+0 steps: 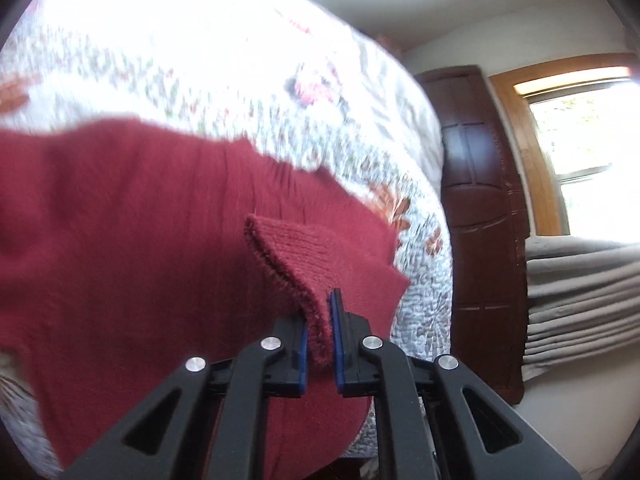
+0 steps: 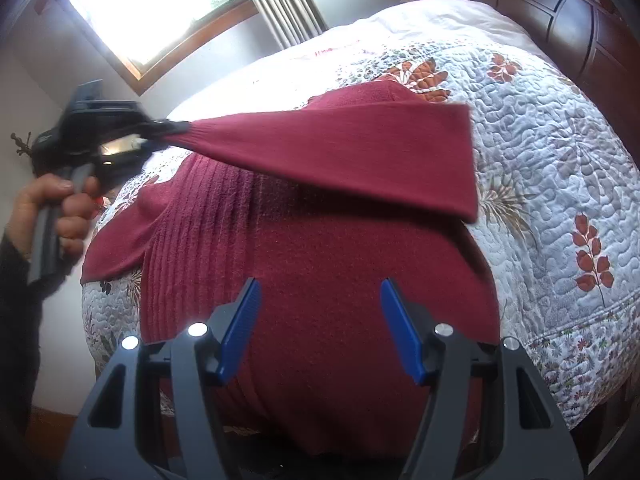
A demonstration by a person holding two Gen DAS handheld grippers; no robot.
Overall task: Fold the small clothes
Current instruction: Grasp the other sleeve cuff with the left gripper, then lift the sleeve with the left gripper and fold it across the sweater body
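A dark red knit sweater (image 2: 320,264) lies spread on a quilted floral bedspread (image 2: 552,184). My left gripper (image 1: 320,320) is shut on the ribbed cuff (image 1: 288,256) of one sleeve. In the right wrist view that left gripper (image 2: 176,126) holds the sleeve (image 2: 360,148) lifted and stretched across the sweater's body. My right gripper (image 2: 318,300) hovers open just above the lower part of the sweater with nothing between its blue pads. The other sleeve (image 2: 120,248) lies flat at the left.
The bed has a dark wooden headboard (image 2: 560,12) at the far right. A window (image 2: 152,4) with blinds is behind the bed. A person's hand (image 2: 56,212) grips the left tool's handle. Grey curtains (image 1: 580,300) and a dark wooden post (image 1: 480,216) stand beside the bed.
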